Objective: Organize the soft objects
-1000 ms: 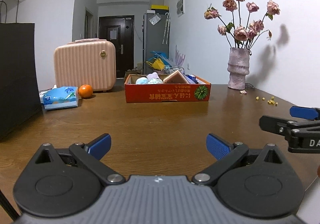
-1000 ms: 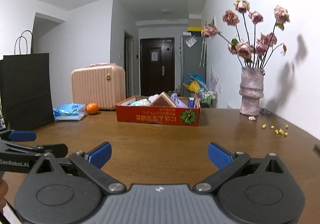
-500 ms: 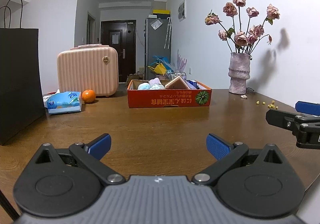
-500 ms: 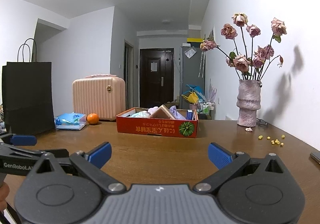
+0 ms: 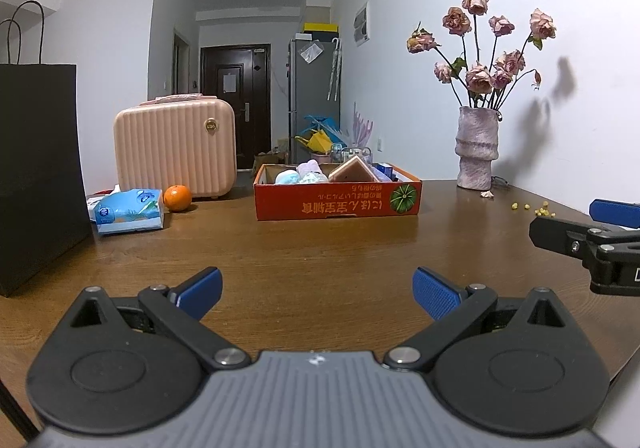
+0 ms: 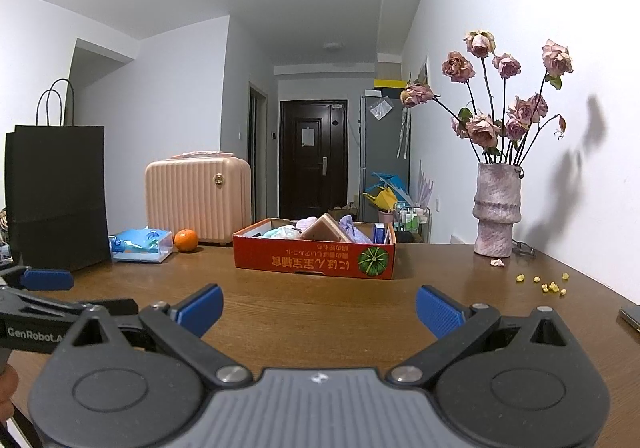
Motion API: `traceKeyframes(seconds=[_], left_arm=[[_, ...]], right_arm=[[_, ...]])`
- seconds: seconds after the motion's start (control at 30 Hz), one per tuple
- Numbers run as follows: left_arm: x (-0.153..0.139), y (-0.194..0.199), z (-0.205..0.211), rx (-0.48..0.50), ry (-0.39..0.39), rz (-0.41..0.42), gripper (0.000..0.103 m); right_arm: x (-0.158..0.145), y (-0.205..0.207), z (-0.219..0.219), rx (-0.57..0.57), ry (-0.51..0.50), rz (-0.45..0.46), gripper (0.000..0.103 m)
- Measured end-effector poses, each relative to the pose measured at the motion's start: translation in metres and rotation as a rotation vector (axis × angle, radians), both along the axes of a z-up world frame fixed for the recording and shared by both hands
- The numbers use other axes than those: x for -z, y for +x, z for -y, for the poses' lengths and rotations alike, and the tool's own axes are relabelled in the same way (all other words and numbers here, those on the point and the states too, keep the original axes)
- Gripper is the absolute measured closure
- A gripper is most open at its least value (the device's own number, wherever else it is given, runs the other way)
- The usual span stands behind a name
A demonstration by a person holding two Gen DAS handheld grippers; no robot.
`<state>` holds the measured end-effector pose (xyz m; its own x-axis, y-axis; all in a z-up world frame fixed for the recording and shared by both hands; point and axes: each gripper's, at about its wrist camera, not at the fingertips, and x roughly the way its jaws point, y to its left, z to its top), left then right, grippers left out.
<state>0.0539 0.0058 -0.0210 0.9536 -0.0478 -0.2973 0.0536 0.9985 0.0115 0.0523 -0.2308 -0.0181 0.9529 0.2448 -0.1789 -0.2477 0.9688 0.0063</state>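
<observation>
While both grippers hang low over the big brown bench [image 5: 320,248], nothing is in them. The bench is the biggest thing here, and it carries all the rest. A tall black paper bag [image 5: 38,168] stands at its left side. A pink ribbed case [image 5: 174,150] stands at the back, well apart from the bag. In the middle, toward the far side, sits a red cardboard box [image 5: 338,202] with a green pumpkin picture on its front. The soft things [image 5: 300,174] are piled inside this box, pale blue, white and light purple ones, next to a brown block that leans up in the middle. A rough pink vase [image 5: 477,148] with dry roses stands at the right, close to the wall. A blue tissue pack [image 5: 130,210] lies in front of the case, and a little orange [image 5: 177,197] sits just beside it. Tiny yellow bits [image 5: 540,210] lie near the vase. The left gripper [image 5: 316,290] has its two blue fingers spread wide, with only bare wood between them. The right gripper [image 6: 318,304] is spread wide too and holds nothing. Each gripper peeks into the side of the other one's view. Both are well apart from the box.
</observation>
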Motion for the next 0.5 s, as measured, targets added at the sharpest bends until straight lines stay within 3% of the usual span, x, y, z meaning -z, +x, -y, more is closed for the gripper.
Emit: traceKeyframes(seconds=[0.5], left_arm=[[0.0002, -0.0011, -0.0009, 0.008, 0.001, 0.004, 0.0]], right_arm=[[0.0, -0.0001, -0.0003, 0.0, 0.0, 0.0, 0.0]])
